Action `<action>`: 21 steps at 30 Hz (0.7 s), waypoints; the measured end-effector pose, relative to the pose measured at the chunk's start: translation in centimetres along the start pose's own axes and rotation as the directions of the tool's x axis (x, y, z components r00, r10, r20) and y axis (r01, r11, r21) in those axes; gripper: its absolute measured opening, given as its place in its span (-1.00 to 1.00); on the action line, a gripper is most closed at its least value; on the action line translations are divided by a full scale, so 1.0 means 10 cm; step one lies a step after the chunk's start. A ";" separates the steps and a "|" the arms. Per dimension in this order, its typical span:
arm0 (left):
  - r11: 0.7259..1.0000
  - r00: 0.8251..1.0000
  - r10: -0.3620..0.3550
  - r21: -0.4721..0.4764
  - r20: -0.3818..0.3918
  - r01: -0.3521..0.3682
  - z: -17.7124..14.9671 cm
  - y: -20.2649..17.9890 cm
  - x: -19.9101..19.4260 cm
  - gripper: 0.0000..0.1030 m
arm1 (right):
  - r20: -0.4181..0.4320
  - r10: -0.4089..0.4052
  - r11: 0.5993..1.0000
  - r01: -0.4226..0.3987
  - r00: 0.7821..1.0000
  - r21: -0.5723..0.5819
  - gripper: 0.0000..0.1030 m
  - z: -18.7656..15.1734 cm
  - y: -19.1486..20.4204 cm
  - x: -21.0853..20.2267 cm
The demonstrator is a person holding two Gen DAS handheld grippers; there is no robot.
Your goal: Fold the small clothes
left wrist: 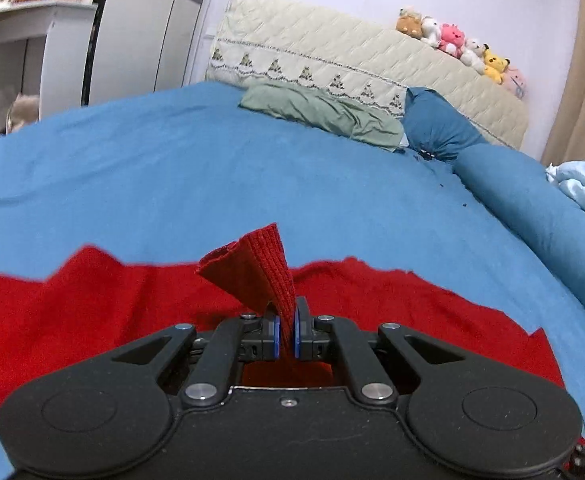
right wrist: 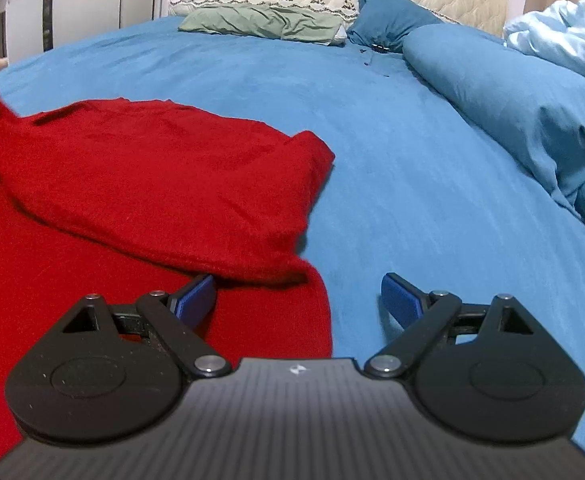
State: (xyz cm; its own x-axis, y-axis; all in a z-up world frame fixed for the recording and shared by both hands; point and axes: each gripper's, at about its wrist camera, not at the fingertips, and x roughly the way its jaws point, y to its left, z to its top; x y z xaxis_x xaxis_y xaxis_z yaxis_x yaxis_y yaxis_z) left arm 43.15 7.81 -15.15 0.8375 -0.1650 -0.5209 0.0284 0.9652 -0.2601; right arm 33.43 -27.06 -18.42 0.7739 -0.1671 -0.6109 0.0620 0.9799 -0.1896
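Note:
A red knitted garment (left wrist: 92, 312) lies spread on the blue bed sheet (left wrist: 172, 184). My left gripper (left wrist: 287, 334) is shut on a ribbed edge of it (left wrist: 260, 272), which sticks up between the blue pads. In the right wrist view the same red garment (right wrist: 152, 184) lies partly folded over itself at the left. My right gripper (right wrist: 298, 300) is open, low over the garment's right edge, with its left finger (right wrist: 194, 300) over the red cloth and its right finger (right wrist: 402, 304) over the sheet. It holds nothing.
A green pillow (left wrist: 320, 114) and a dark blue pillow (left wrist: 436, 124) lie at the headboard (left wrist: 372, 60), with plush toys (left wrist: 452, 40) on top. A rolled blue duvet (right wrist: 512, 104) and pale blue bedding (right wrist: 564, 40) lie along the right. A white shelf (left wrist: 20, 40) stands at the left.

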 end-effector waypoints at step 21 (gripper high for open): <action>0.984 0.994 -0.046 0.169 -0.095 0.062 -0.09 -0.02 -0.36 0.57 | 0.003 0.221 0.971 -0.220 0.975 0.096 1.00 0.40 0.16 -0.05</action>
State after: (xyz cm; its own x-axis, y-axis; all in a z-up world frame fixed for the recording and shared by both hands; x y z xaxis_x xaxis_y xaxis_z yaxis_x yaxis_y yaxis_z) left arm 39.62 8.01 -13.93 0.7797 -0.2282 -0.5831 0.1720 0.9735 -0.1510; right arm 35.64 -24.95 -15.35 0.7704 0.0538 -0.6353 -0.0497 0.9985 0.0242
